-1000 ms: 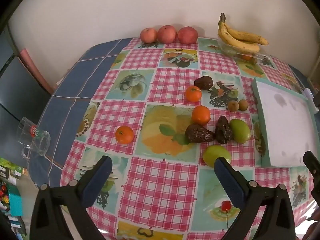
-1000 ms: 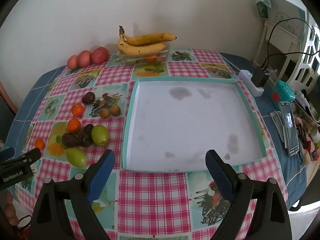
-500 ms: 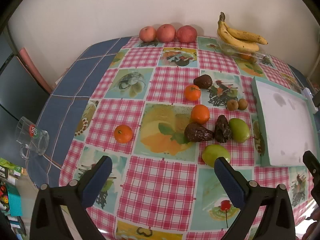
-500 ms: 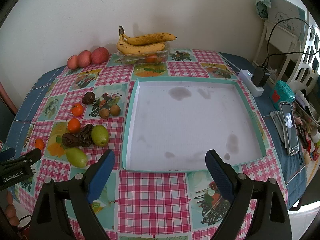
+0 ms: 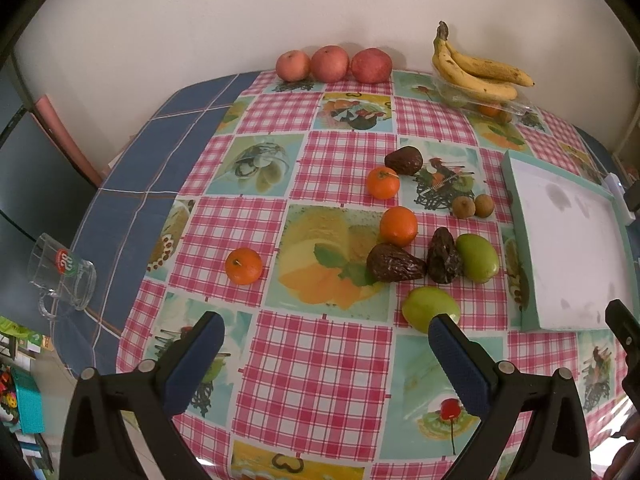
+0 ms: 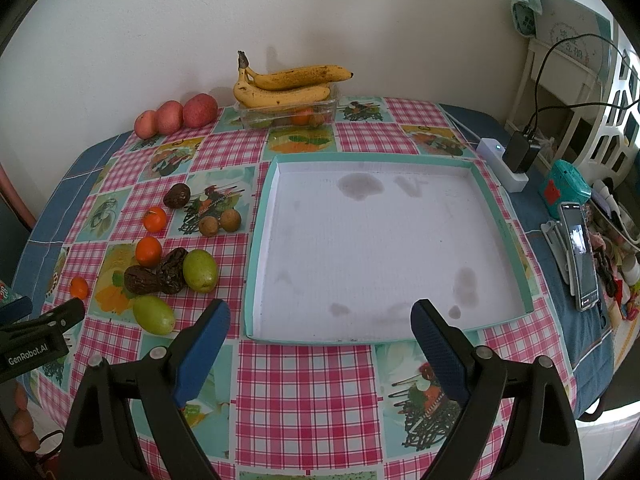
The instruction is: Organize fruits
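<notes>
Loose fruits lie clustered on the table, left of the empty tray. Left hand-held gripper seems to have drifted slightly left; both it and the right hand-held gripper gape wide, holding nothing. Sorting unstarted.

An empty teal-rimmed tray is seen on the checked counter, beyond the wide-open right gripper. Tangerines, green fruits and bananas are scattered to its left.
</notes>
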`<act>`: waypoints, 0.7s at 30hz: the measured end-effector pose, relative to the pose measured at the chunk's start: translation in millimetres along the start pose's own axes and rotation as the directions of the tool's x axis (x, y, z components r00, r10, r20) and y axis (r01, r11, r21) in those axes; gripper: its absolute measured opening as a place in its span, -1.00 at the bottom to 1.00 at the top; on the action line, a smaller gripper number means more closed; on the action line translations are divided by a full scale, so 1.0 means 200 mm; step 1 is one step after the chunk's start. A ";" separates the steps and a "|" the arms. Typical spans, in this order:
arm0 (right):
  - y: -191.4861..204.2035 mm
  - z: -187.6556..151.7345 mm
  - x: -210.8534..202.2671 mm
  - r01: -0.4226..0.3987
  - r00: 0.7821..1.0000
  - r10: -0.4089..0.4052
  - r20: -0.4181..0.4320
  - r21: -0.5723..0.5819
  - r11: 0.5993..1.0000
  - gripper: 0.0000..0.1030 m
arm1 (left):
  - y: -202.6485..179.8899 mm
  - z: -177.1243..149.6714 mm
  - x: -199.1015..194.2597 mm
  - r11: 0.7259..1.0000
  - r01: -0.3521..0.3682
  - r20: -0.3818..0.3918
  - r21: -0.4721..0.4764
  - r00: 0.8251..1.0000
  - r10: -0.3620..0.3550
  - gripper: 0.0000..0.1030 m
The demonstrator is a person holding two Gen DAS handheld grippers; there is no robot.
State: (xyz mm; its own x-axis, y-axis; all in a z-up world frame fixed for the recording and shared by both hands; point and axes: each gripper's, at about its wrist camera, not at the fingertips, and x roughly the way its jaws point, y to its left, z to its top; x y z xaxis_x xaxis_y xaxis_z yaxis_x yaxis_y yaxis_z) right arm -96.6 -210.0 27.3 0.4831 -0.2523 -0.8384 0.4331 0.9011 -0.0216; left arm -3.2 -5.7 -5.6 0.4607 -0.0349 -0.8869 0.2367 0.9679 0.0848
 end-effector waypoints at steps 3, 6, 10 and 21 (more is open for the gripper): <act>0.00 0.00 0.00 -0.001 1.000 0.001 0.000 0.000 1.000 0.79 | 0.00 0.00 0.00 1.000 0.003 -0.002 0.002 1.000 -0.003 1.00; 0.01 0.00 0.01 -0.002 1.000 0.002 -0.002 0.000 1.000 0.79 | 0.00 0.00 0.00 1.000 0.003 -0.003 0.002 1.000 -0.003 1.00; 0.01 0.00 0.01 -0.002 1.000 0.002 -0.002 0.000 1.000 0.79 | 0.00 0.00 0.00 1.000 0.005 -0.003 0.002 1.000 -0.005 1.00; 0.00 0.00 0.00 -0.002 1.000 0.002 -0.003 0.000 1.000 0.79 | 0.00 0.00 0.00 1.000 0.010 -0.006 0.008 1.000 -0.010 1.00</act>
State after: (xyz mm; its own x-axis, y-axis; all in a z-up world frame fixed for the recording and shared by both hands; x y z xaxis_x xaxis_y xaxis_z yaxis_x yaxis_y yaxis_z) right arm -95.9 -209.4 26.4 0.4819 -0.2490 -0.8401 0.4321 0.9016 -0.0194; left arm -3.3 -6.4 -6.0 0.4531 -0.0427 -0.8904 0.2481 0.9654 0.0799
